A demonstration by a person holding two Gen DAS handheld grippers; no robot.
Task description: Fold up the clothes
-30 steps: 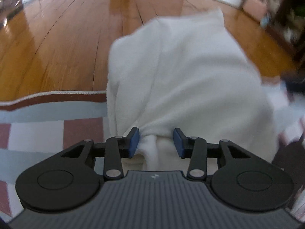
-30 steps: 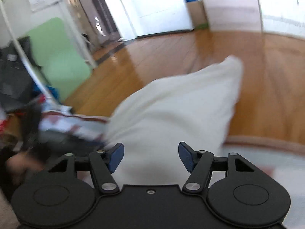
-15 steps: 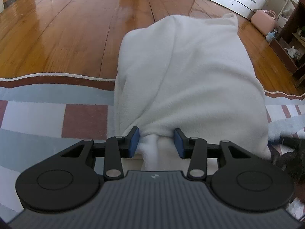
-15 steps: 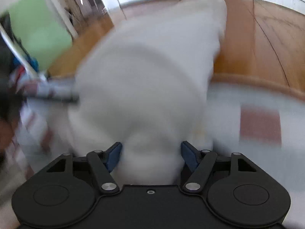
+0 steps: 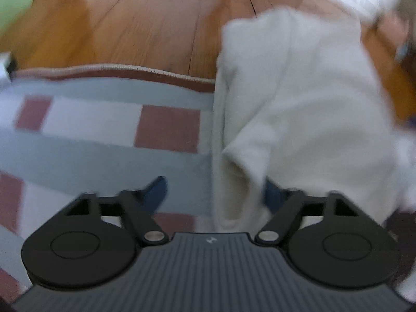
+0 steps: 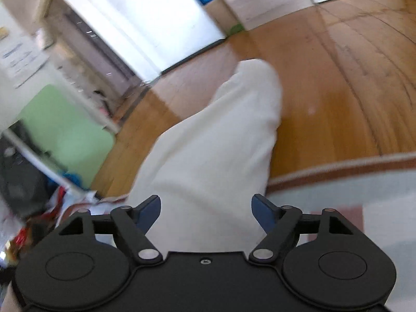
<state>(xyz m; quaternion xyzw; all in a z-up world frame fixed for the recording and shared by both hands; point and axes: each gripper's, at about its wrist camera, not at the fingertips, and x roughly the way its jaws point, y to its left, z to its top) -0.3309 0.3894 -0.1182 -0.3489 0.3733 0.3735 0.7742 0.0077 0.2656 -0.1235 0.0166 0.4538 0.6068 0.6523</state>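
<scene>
A white fleece garment [image 5: 299, 104] lies partly on the checked rug [image 5: 91, 119] and partly on the wooden floor [image 5: 143, 26]. My left gripper [image 5: 214, 195] has its jaws opening. A rolled fold of the garment sits between them against the right pad, and the left pad stands clear of the cloth. In the right wrist view the same garment [image 6: 221, 143] stretches away over the rug's edge [image 6: 364, 189]. My right gripper [image 6: 206, 208] is wide, its jaws still opening, and the cloth runs between the pads without being pinched.
A green mat [image 6: 59, 130] lies at the left, with a pile of coloured clutter [image 6: 52, 208] in front of it. A white door [image 6: 145, 13] stands at the back. The rug's brown border [image 5: 117, 72] meets bare floorboards beyond.
My left jaws have spread and let go of the garment's fold, and the view has swung left. My right jaws have widened a little and the garment now lies flatter.
</scene>
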